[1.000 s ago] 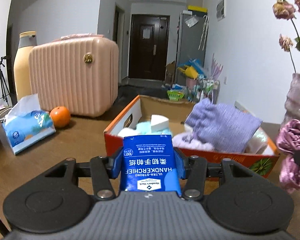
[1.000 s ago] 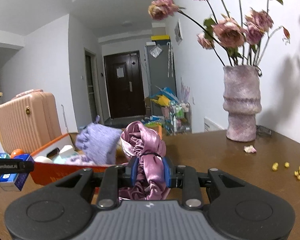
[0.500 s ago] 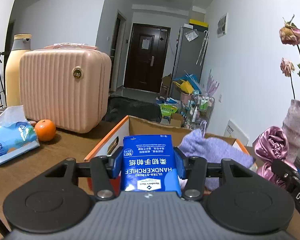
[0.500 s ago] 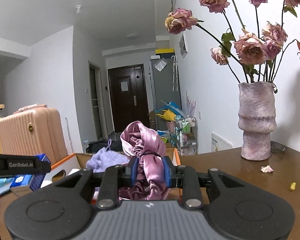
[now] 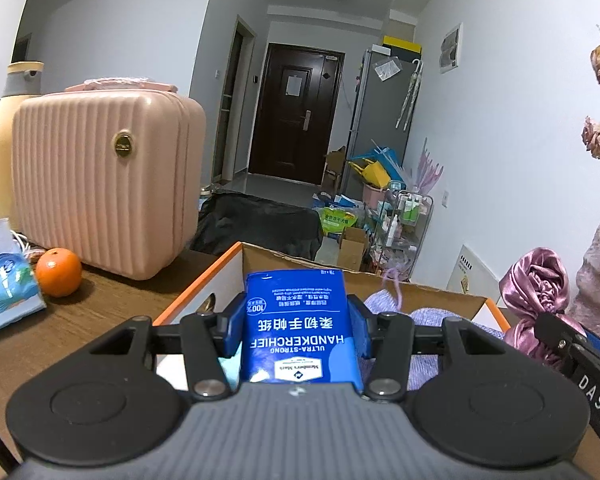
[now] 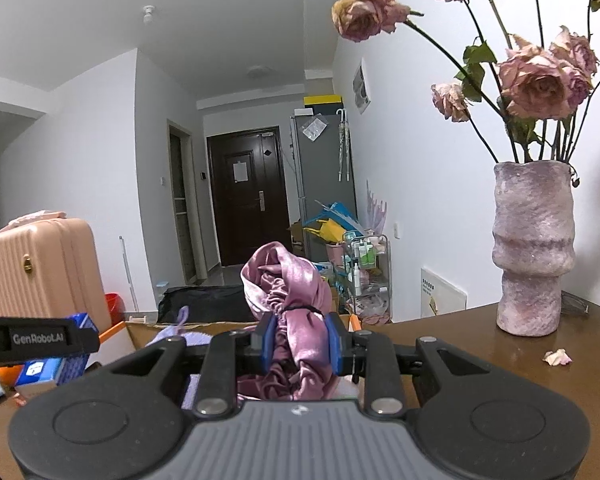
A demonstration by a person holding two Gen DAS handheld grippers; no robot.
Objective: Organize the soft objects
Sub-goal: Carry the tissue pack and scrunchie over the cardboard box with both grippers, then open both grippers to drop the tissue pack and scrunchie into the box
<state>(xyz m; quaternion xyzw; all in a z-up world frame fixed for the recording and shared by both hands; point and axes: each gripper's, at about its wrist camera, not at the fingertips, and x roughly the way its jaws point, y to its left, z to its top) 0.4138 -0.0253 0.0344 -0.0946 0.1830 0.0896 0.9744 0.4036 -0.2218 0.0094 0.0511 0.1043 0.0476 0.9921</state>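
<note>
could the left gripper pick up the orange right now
Probably not as things stand. The left gripper is shut on the blue handkerchief pack, so its fingers are full. The orange sits in the open on the table, beside the pink case, unobstructed.

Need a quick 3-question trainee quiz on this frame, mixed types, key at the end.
1. True or false: the left gripper holds a blue tissue pack.
2. What does the right gripper hold? A) orange B) pink satin cloth C) vase
3. Name the fruit by the pink suitcase.

Key: 1 true; 2 B, the pink satin cloth; 3 the orange.
</note>
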